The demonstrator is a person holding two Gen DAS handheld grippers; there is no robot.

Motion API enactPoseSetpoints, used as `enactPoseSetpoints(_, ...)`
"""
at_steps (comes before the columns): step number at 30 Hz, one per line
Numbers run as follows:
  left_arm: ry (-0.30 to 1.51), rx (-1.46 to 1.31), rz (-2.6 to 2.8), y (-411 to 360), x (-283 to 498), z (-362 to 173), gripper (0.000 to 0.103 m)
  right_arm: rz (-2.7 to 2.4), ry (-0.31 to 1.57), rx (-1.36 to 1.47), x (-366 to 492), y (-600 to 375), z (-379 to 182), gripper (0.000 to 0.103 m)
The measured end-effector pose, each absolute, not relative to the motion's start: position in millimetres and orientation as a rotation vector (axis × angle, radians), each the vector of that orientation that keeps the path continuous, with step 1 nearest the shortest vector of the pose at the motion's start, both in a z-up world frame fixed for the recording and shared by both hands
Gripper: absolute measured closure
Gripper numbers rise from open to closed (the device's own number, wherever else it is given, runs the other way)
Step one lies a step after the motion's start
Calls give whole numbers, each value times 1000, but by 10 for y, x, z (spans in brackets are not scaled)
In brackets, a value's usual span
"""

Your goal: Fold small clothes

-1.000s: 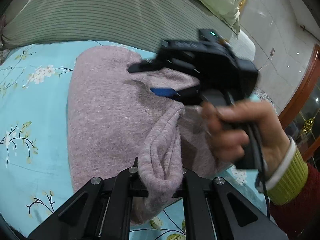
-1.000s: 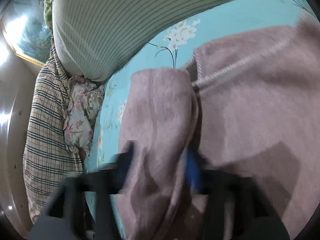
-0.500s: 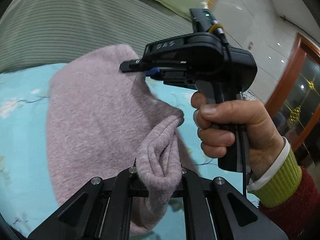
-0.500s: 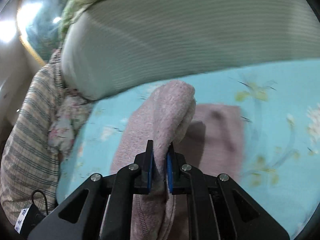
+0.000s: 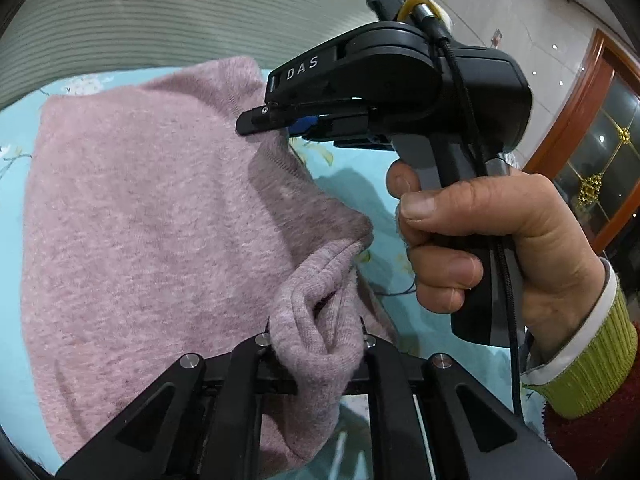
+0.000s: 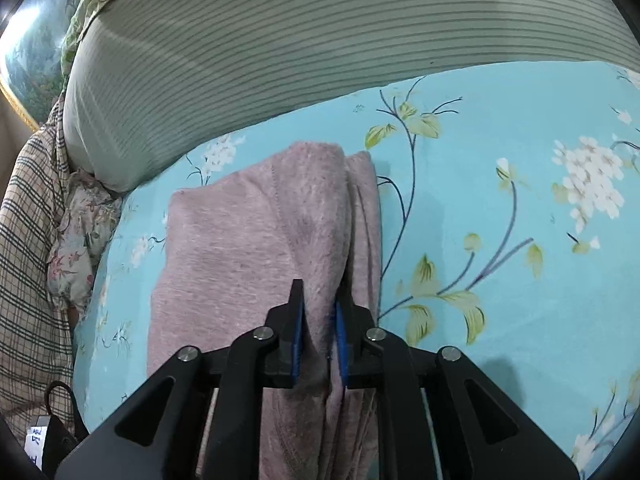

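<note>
A small pink knit garment (image 5: 140, 220) lies on a turquoise floral bedsheet (image 6: 500, 240). My left gripper (image 5: 316, 344) is shut on a bunched corner of it at the near edge. My right gripper (image 6: 318, 312) grips a fold of the same garment (image 6: 240, 248) between its blue pads (image 6: 298, 336), with a narrow gap still around the cloth. In the left wrist view the right gripper (image 5: 272, 116) sits at the garment's far right edge, held by a hand (image 5: 480, 240).
A grey-green striped pillow (image 6: 320, 32) lies along the far side of the bed. A plaid cloth (image 6: 28, 240) and a floral cloth (image 6: 80, 232) sit at the left. A wooden door frame (image 5: 580, 120) stands at the right.
Both grippers carried the garment's edge over, so the garment is now folded narrower. The right gripper's jaws have opened slightly around the fold. The blur has settled.
</note>
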State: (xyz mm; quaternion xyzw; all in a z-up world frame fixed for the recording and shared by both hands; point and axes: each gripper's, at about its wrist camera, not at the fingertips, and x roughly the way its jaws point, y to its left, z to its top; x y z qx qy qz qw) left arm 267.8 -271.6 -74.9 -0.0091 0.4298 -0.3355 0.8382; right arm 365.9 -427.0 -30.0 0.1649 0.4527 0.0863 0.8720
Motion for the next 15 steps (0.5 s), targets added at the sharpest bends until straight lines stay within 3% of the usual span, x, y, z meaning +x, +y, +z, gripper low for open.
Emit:
enactPoseSetpoints(1,916,-26,-712,-2689,2688,-743,92,180,939,357,3610,-4269,-271,80)
enactPoseSetpoints(3,932,-40,-726,-2518,2709,-726,79,179,922,370,3525,-4286,-225,71)
enactPoseSetpoints(4,942,-46,-730,-2438,2716,-716,74,184,901,392,3444,-4305,-187,56)
enactPoseSetpoints(6,947,-75,-741,-2254,2680,-658,55,189,871,425,3315,-4322,-154,37)
enactPoseSetpoints(10,913,-139,-731,-1762,2590,-477,33,202,873,492,3080,-4442,-224,36)
enactPoseSetpoints(11,907,-157,-704,-1610,2601,-448,23,210,881,510,3051,-4466,-256,36)
enactPoseSetpoints(15,913,-227,-594,-1116,2841,-465,19,236,921,550,2980,-4500,-401,36)
